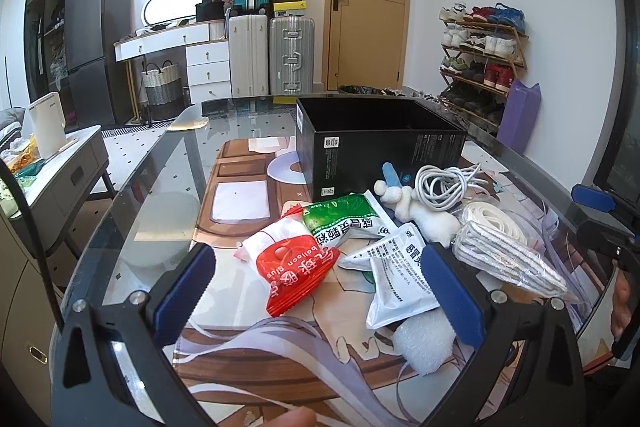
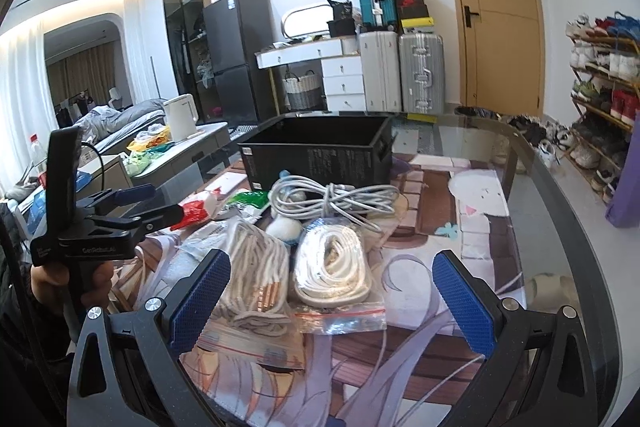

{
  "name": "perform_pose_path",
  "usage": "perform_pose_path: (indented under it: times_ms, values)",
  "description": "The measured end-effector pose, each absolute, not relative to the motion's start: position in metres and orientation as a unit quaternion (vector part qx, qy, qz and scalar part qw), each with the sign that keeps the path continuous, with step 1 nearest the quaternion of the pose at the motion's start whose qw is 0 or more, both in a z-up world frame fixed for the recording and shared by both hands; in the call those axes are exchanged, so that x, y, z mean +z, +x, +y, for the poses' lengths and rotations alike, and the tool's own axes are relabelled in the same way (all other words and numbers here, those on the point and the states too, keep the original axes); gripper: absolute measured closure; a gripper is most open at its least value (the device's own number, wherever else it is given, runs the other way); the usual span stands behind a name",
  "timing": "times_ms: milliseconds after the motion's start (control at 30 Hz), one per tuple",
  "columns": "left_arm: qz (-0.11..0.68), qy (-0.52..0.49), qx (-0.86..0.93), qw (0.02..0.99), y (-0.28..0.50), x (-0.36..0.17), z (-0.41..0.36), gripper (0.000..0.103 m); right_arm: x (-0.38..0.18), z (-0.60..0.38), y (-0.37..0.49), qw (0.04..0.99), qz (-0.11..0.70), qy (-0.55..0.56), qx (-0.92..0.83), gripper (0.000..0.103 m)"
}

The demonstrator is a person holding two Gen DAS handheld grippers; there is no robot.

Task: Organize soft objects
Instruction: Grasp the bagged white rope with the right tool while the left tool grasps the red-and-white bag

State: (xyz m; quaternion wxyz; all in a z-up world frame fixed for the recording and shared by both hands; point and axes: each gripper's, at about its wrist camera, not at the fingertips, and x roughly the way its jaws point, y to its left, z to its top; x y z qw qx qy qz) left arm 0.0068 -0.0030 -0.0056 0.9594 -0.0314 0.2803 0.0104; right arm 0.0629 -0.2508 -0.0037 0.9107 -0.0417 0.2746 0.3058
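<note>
Soft items lie piled on a printed mat before an open black box [image 1: 380, 143], which also shows in the right wrist view [image 2: 320, 155]. In the left wrist view I see a red balloon-glue packet [image 1: 294, 263], a green packet [image 1: 346, 219], a white sachet [image 1: 400, 279], a white plush toy [image 1: 416, 211], a white cable coil [image 1: 448, 187] and a foam piece [image 1: 428, 343]. My left gripper [image 1: 320, 291] is open, low over the packets. My right gripper [image 2: 332, 303] is open over a bagged white cord [image 2: 332, 267], beside a bagged striped cord [image 2: 252, 267].
The glass table's rim [image 2: 560, 195] curves on the right. A grey side table with a white kettle [image 1: 46, 125] stands left. Suitcases [image 1: 272, 55], a door and a shoe rack [image 1: 480, 55] are behind. My left gripper is seen at left in the right wrist view [image 2: 136, 207].
</note>
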Motion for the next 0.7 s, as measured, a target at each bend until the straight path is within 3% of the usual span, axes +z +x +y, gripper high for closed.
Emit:
perform_pose_path:
  times_ms: [700]
  values:
    - [0.325,-0.056,0.024,0.944,0.023,-0.009,0.027,0.000,-0.014,-0.243,0.092,0.899,0.328,-0.072,0.283,0.000]
